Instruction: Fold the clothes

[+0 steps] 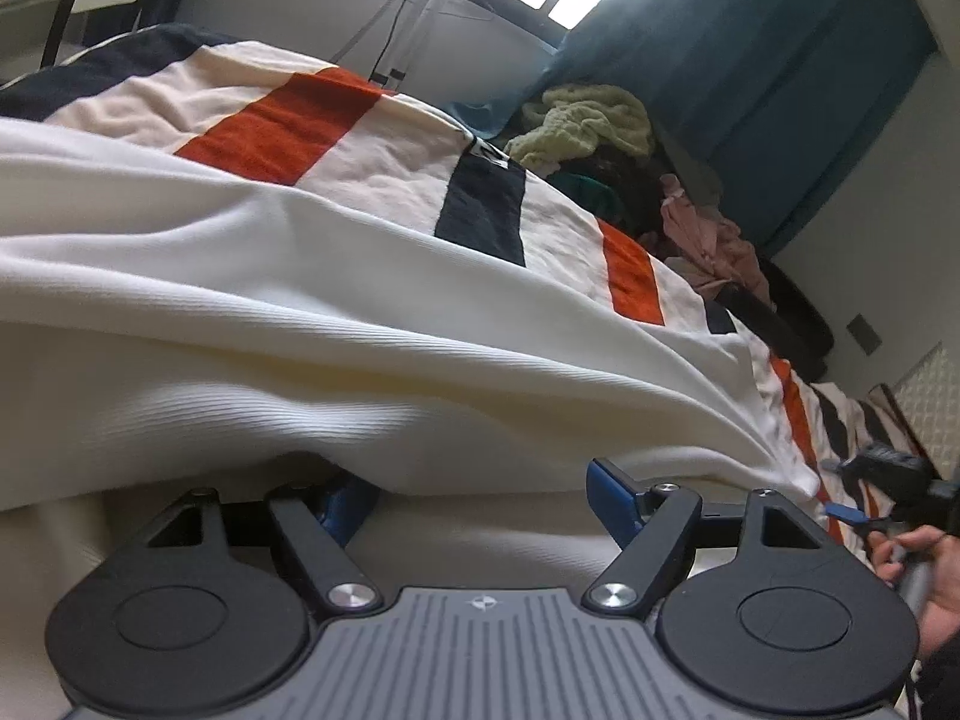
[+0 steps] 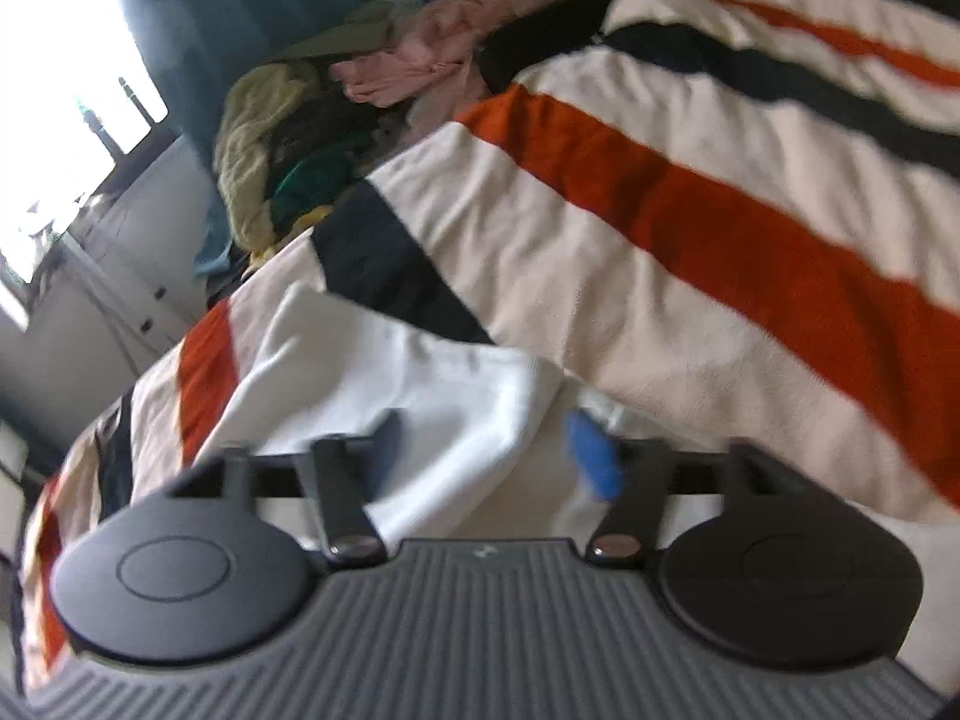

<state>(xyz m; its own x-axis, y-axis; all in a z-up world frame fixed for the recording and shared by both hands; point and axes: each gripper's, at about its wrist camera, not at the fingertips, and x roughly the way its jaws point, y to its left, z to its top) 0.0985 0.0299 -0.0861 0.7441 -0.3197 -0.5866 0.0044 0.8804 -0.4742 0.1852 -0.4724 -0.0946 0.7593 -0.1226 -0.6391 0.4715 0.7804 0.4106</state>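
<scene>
A white ribbed garment [image 1: 336,324] lies across a striped blanket [image 1: 288,120] on the bed, filling most of the left wrist view from 9 o'clock through the middle. The left tool [image 1: 480,498] sits at its near hem with its blue-padded fingers [image 1: 609,495] spread wide; the left-hand finger is partly tucked under the fabric edge, and nothing is pinched between them.

The right wrist view, blurred, shows a corner of the same garment [image 2: 456,420] lying between the fingers of the right tool [image 2: 486,450], which stand well apart, the cloth not clamped.

Only the left view catches the other tool [image 1: 888,480] at 4 o'clock, with the person's hand [image 1: 918,564] gripping its handle. Both views show a heap of clothes [image 2: 312,132] past the blanket, a teal curtain [image 1: 750,60] and a bright window [image 2: 54,60].
</scene>
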